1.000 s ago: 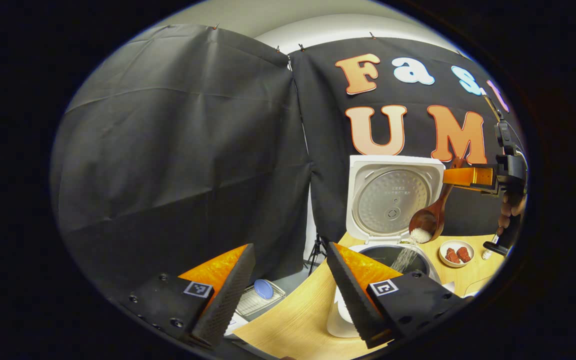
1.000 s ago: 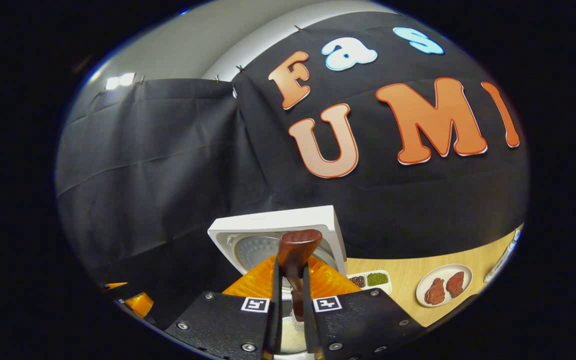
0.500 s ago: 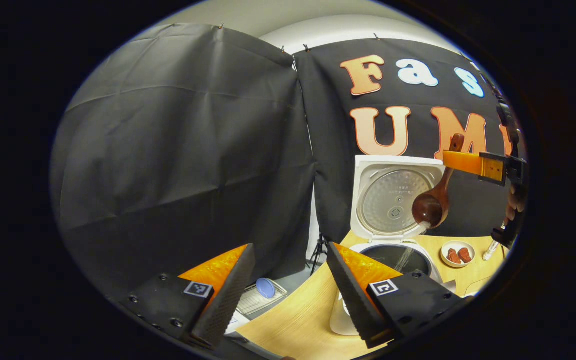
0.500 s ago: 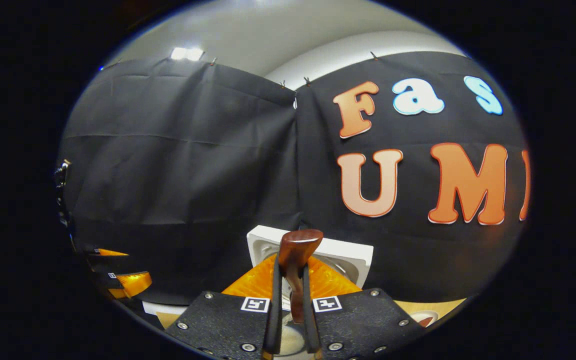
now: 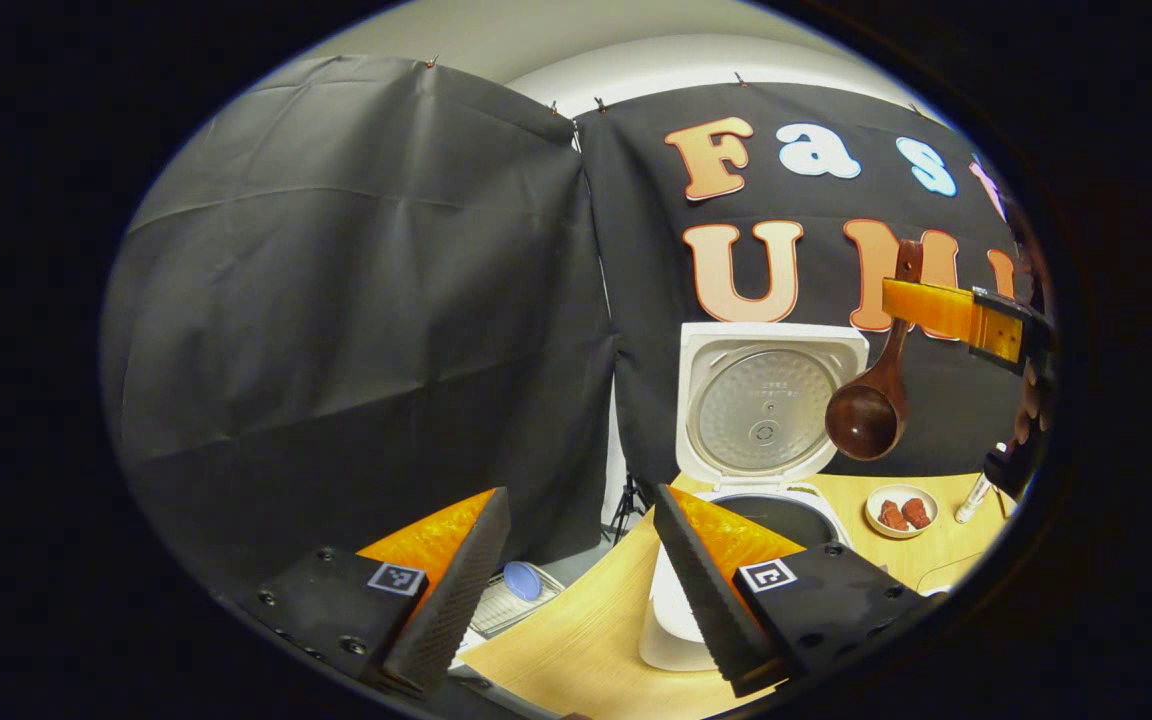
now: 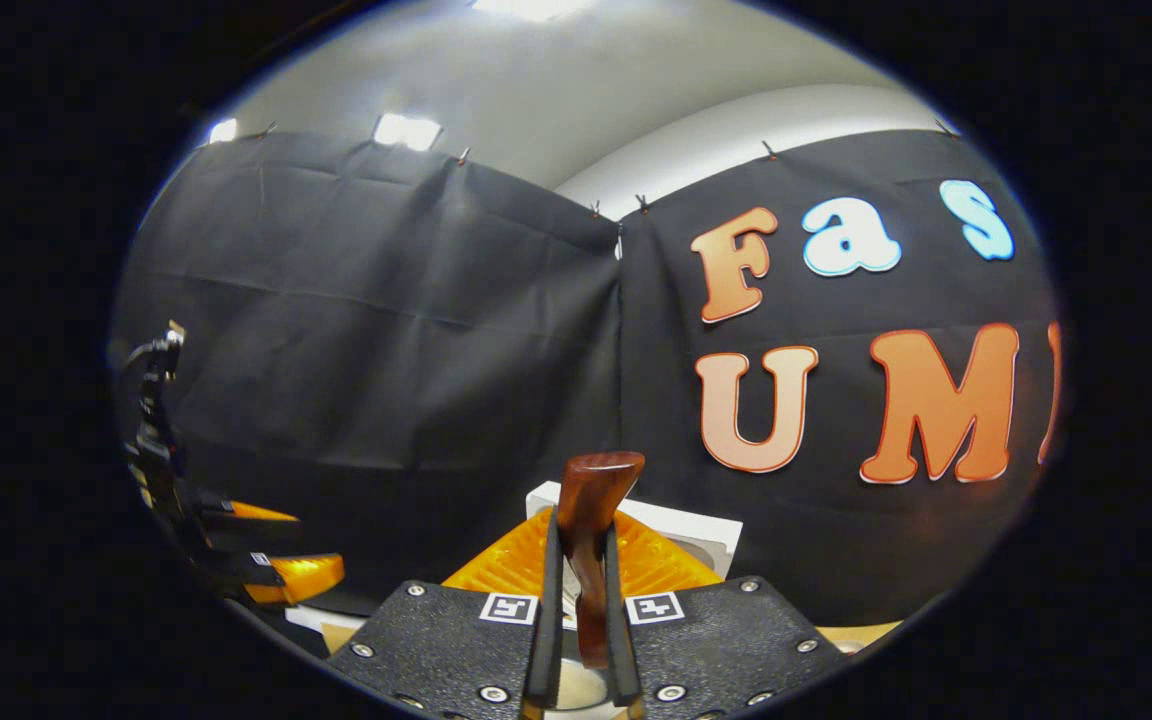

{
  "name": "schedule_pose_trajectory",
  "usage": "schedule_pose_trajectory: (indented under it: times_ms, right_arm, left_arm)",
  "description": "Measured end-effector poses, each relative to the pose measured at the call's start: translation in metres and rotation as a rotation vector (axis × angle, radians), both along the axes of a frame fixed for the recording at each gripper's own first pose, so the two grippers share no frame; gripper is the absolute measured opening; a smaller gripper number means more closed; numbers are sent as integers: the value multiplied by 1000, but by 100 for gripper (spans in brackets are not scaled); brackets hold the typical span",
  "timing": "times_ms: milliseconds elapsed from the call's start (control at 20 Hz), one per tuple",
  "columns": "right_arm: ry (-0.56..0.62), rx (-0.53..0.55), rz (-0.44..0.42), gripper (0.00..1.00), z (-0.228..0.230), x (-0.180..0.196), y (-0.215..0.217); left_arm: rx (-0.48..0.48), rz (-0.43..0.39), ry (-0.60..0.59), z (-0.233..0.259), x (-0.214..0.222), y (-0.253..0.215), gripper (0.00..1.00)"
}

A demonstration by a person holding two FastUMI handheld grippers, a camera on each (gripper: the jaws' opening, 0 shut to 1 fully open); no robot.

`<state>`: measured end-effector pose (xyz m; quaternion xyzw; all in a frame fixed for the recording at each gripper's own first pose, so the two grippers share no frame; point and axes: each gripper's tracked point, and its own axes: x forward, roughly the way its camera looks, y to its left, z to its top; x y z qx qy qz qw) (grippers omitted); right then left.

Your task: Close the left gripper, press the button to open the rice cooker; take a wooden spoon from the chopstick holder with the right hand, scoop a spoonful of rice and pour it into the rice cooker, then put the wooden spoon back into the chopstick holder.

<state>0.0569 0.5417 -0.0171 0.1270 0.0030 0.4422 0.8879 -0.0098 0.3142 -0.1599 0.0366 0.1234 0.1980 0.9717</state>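
Legible text: none; faint print on the rice cooker (image 5: pixel 736 520) inner lid (image 5: pixel 762 408), possibly characters, too small to read

The wooden spoon (image 5: pixel 866 415) looked dark and glossy, its bowl polished smooth. The rice cooker (image 5: pixel 758 400) showed matt white plastic around a dimpled metal inner lid. The table (image 5: pixel 586 650) was pale, fine-grained wood. The booth's cloth hung matt and creased.

Black cloth walls (image 5: pixel 366 300), pinned along top; pale ceiling (image 6: pixel 556 90) with lit panels (image 6: pixel 406 130); wooden table (image 5: pixel 586 650) below.
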Motion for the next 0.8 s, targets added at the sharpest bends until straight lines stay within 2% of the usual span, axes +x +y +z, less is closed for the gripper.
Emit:
schedule_pose_trajectory:
  times_ms: [200,300,600,650,700,800]
  right_arm:
    - [169,146,-64,18,8,14,-58]
    - [202,173,-115,18,8,19,-93]
    - [229,130,-302,17,-11,20,-219]
    - [236,114,-340,12,-18,20,-240]
    - [246,98,-381,17,-27,18,-263]
    - [283,70,-464,17,-49,13,-303]
  left_arm:
    - [2,-40,13,1,2,-26,94]
    - [12,-70,18,2,7,-42,94]
    - [31,-186,26,9,27,-99,94]
    - [30,-206,29,8,30,-109,94]
    - [29,-225,31,9,33,-118,94]
    - [27,-257,33,10,40,-135,94]
